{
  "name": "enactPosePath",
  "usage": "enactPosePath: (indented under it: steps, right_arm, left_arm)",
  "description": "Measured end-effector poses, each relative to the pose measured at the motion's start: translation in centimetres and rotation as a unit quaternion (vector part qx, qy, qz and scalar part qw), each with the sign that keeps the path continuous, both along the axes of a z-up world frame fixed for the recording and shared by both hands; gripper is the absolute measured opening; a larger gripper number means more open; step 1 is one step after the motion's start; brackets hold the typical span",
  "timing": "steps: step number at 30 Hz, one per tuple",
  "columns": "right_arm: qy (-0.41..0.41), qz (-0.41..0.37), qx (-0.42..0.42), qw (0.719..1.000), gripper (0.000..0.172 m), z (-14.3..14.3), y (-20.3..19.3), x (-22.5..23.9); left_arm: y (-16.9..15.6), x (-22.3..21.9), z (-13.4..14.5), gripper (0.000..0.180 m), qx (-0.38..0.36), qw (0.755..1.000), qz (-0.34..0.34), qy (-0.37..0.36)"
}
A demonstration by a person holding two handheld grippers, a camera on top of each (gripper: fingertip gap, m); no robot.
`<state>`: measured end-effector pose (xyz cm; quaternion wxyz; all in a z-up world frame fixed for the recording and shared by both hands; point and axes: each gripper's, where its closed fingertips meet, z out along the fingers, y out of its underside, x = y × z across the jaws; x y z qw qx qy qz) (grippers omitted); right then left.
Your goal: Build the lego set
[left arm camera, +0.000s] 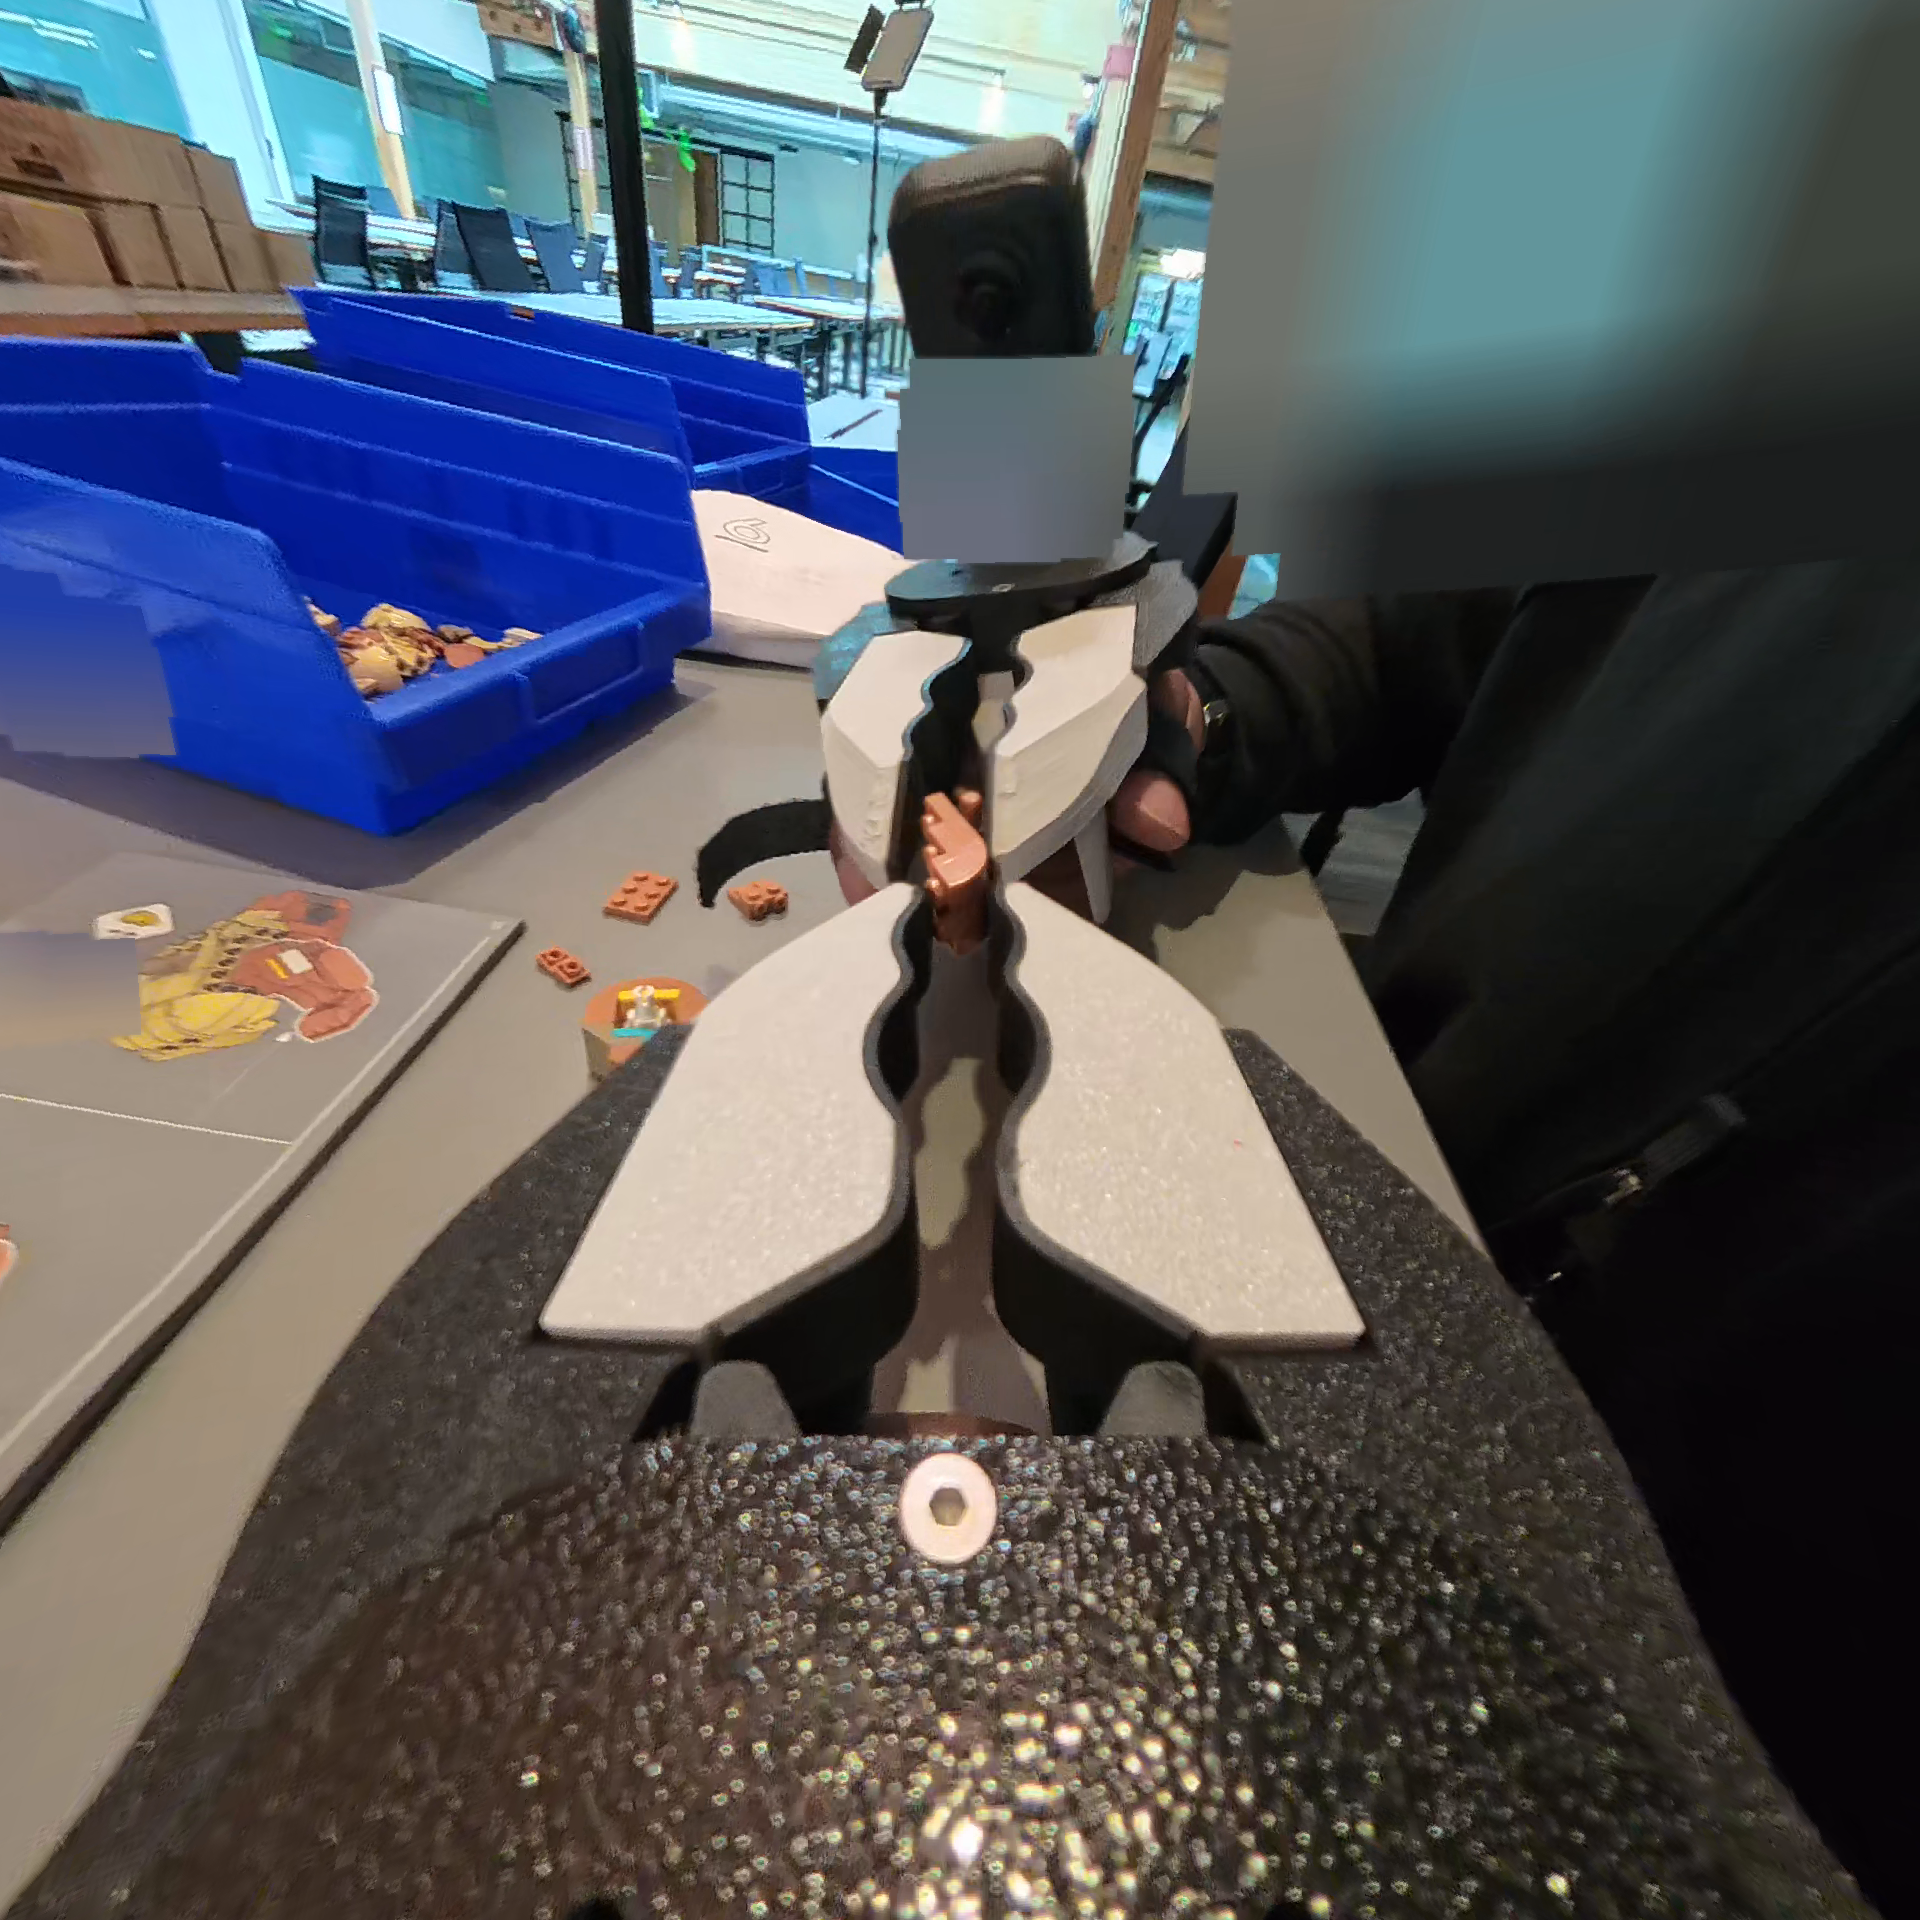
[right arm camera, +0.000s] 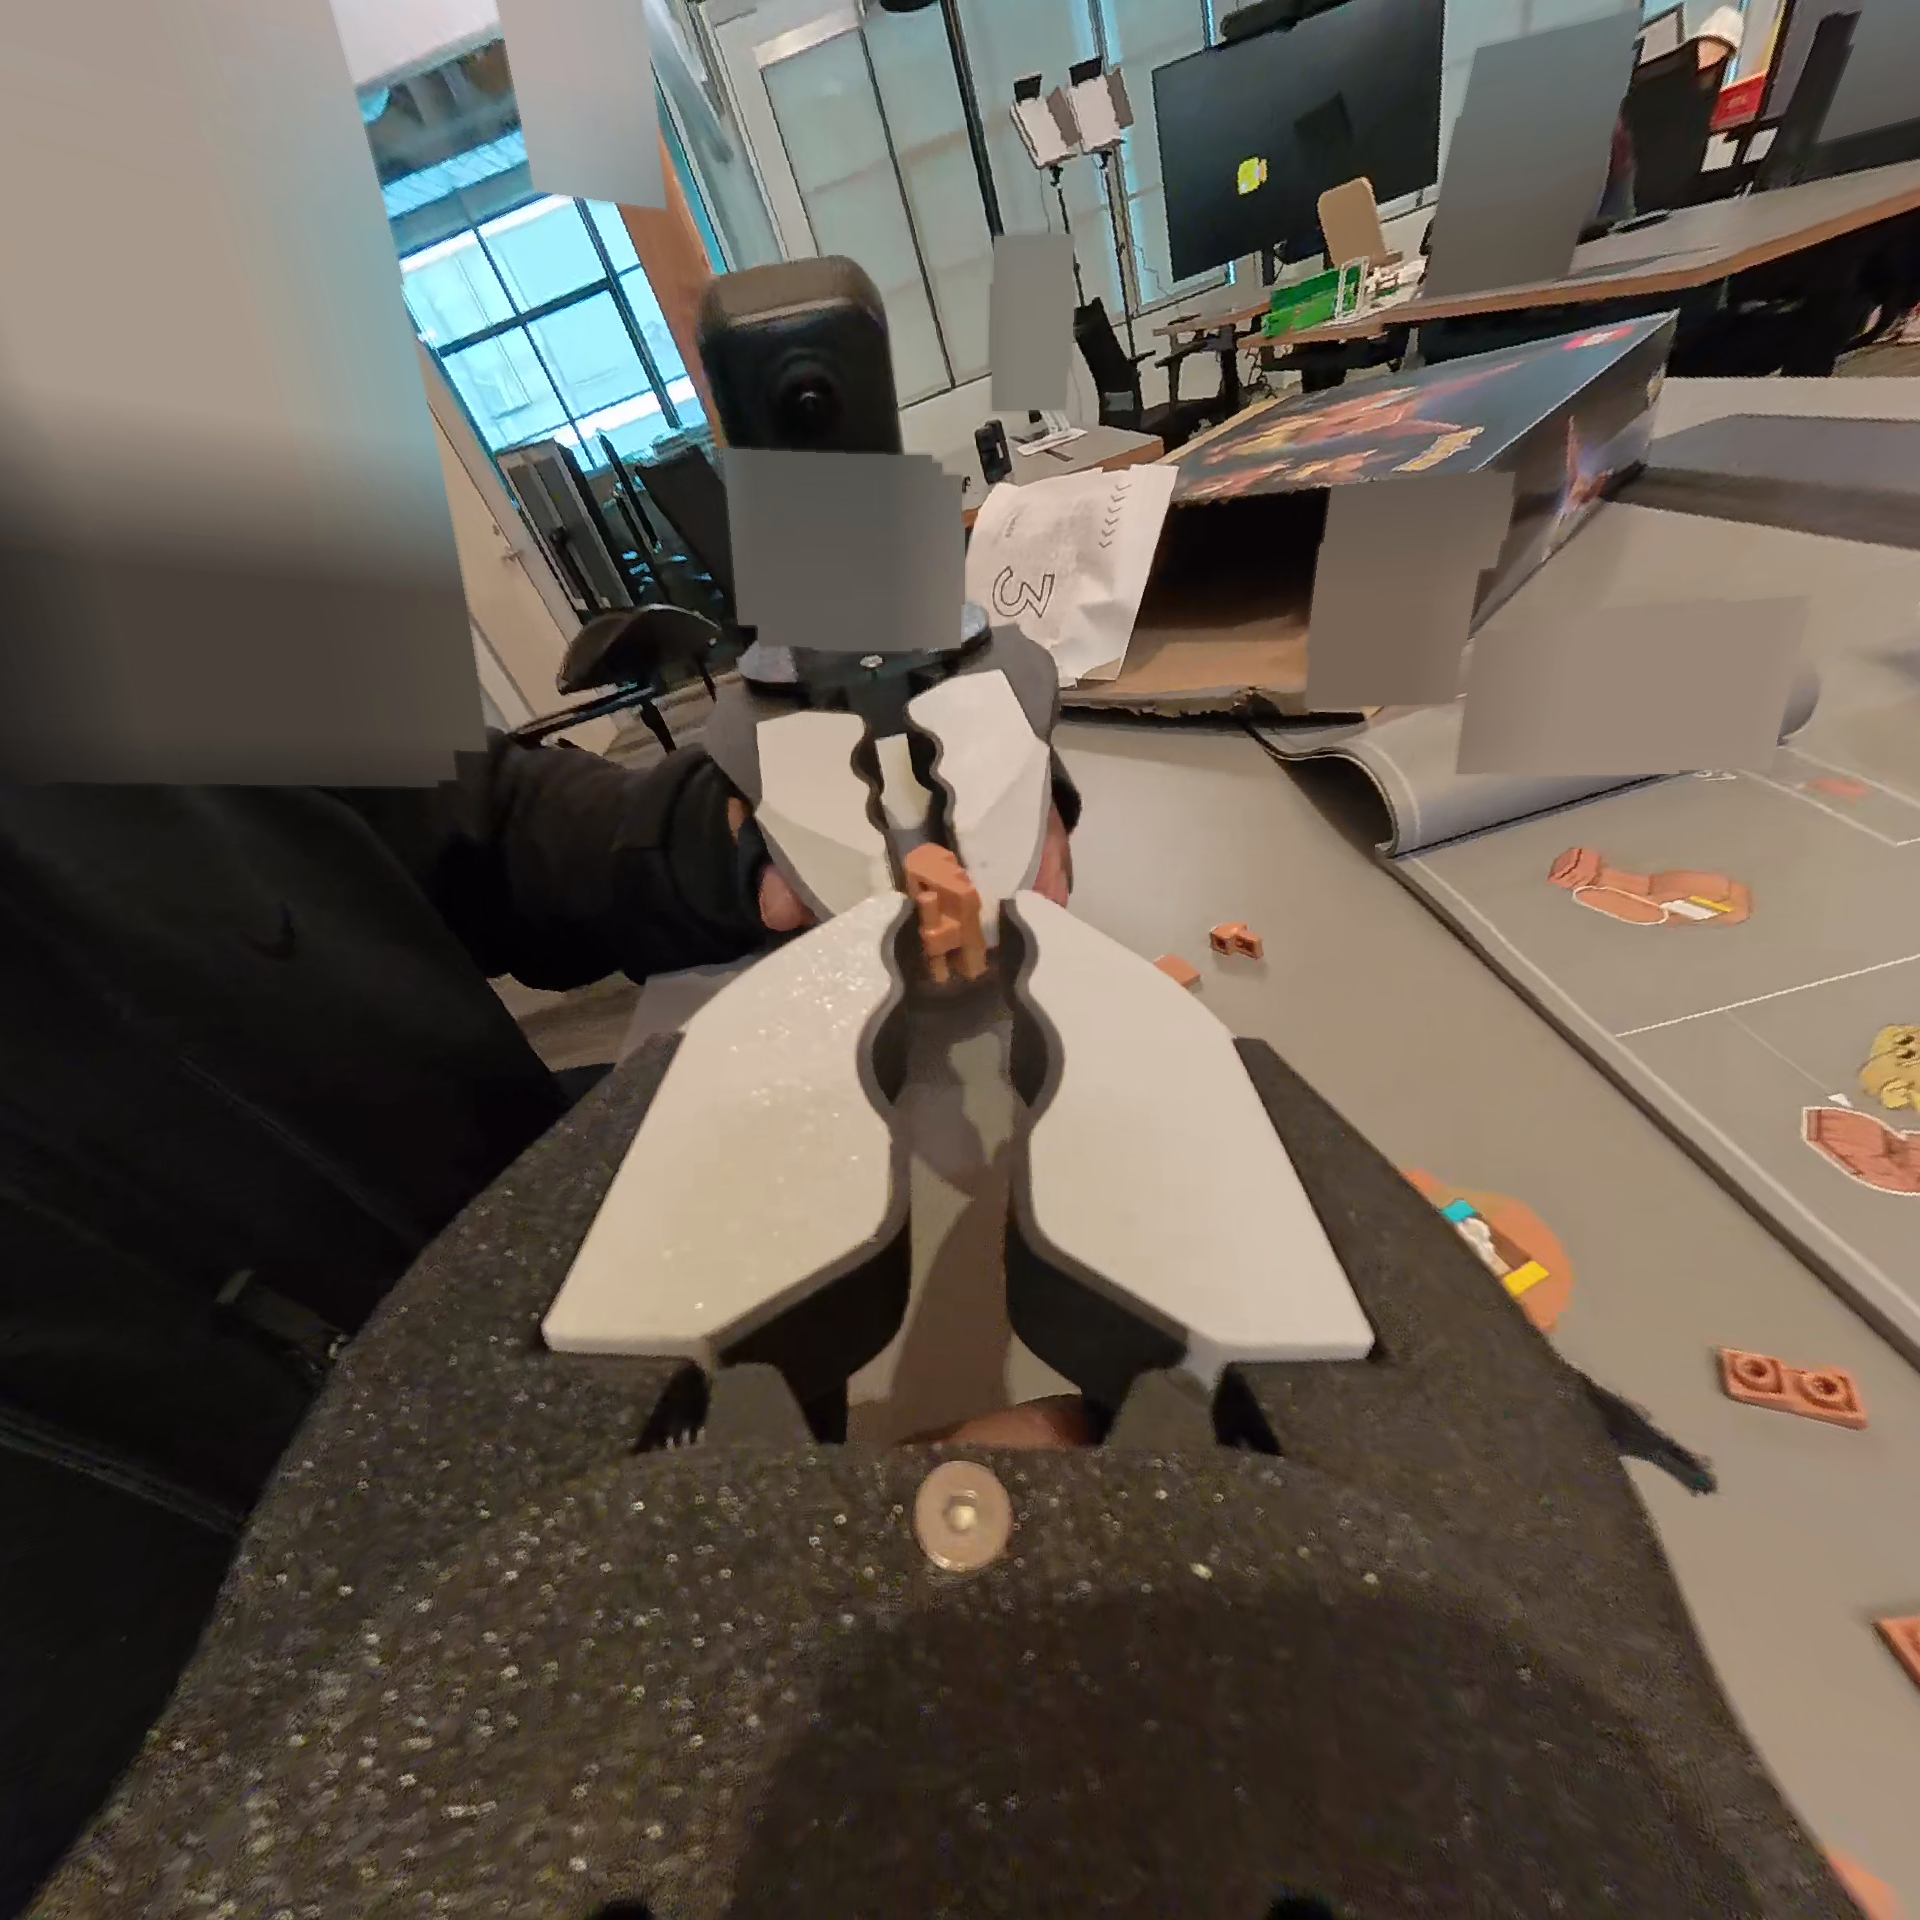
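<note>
I have both tools raised above the grey worktop [left arm camera: 499,790], tip to tip in the middle of each view. My left tool [left arm camera: 954,914] is clamped on a reddish-brown curved brick piece [left arm camera: 951,878], its pads pressing on the lower part at the centre of the left wrist view. My right tool [right arm camera: 951,940] is clamped on a small orange-brown bracket piece [right arm camera: 940,914], seen at the centre of the right wrist view. The two pieces meet between the opposing tips; I cannot tell whether they are already seated on one another or only touching.

To my mind, doing this well means keeping both grips firm and the two tools in line, so that the studs go in square. Any twist would tilt the small piece in the pads. I would press slowly and straight, and let go on one side only once the joint looks flush.

On the worktop, at the left of the left wrist view, lie loose brown plates [left arm camera: 639,894] and a small round brown assembly [left arm camera: 634,1023], just beside the printed instruction sheet [left arm camera: 249,997]. Blue bins [left arm camera: 436,582] stand in the upper left, one with tan and brown pieces in it. In the right wrist view an opened cardboard box [right arm camera: 1351,520] sits at upper right.
</note>
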<state>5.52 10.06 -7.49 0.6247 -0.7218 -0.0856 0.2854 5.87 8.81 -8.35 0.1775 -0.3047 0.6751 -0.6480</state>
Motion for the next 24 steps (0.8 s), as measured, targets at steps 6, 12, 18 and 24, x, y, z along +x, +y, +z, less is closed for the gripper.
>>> enactPosePath:
  steps: [6,12,18,24]
  right_arm:
    - [-0.004,-0.01,-0.001,1.0,0.023,0.0,0.2,0.2]
    - [-0.019,-0.026,0.013,0.999,0.014,0.6,0.4,0.1]
    - [-0.033,-0.03,0.018,0.999,0.011,0.5,0.4,0.0]
    - [-0.027,-0.028,0.009,0.999,0.01,0.3,0.3,0.3]
  left_arm:
    - [0.8,0.1,0.9,0.009,-0.087,0.996,-0.008,0.029]
    - [0.7,-0.1,0.9,0.009,-0.097,0.994,-0.017,0.041]
    - [0.6,-0.2,0.7,0.01,-0.083,0.996,-0.017,0.039]
    - [1.6,-0.2,1.2,0.012,-0.073,0.997,0.004,0.013]
